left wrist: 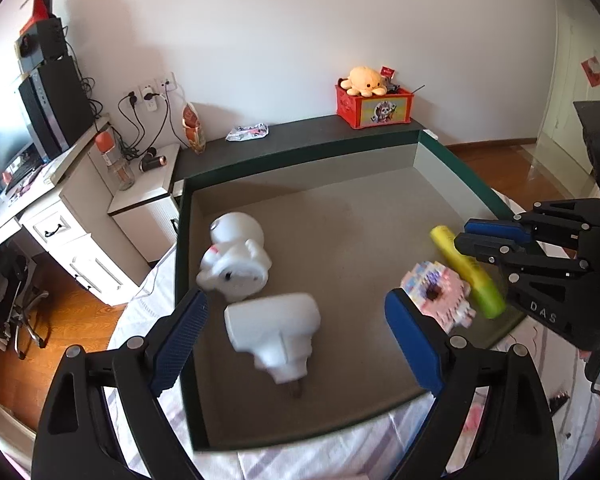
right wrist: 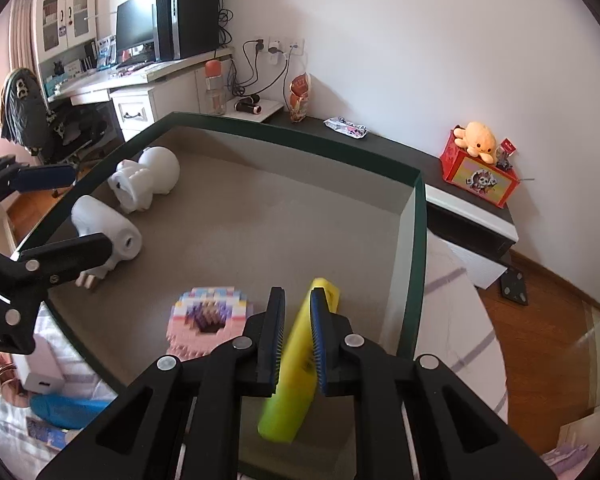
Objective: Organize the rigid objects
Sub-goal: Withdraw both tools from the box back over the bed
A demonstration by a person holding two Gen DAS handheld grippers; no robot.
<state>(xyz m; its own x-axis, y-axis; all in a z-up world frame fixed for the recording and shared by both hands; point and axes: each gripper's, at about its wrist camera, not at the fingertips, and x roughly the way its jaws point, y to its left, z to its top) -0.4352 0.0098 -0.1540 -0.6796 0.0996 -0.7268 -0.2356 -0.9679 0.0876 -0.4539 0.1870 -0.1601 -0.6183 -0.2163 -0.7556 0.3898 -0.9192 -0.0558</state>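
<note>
A dark green tray [left wrist: 300,148] with a grey floor holds a white round-headed figurine [left wrist: 236,256], a white plug-shaped adapter [left wrist: 276,332] and a pink brick-built ring [left wrist: 440,292]. My left gripper [left wrist: 296,328] is open, its fingers on either side of the adapter, just above it. My right gripper [right wrist: 296,332] is shut on a yellow-green marker [right wrist: 296,364] and holds it above the tray's right side, beside the pink ring [right wrist: 208,324]. The marker also shows in the left wrist view [left wrist: 466,270]. The adapter [right wrist: 108,236] and figurine [right wrist: 148,178] lie at the tray's left.
A red box [left wrist: 374,110] with an orange plush octopus [left wrist: 366,80] stands on the dark shelf behind the tray [right wrist: 420,216]. A white nightstand [left wrist: 148,188] with a bottle and a desk with a computer are at the left. Striped bedding lies under the tray.
</note>
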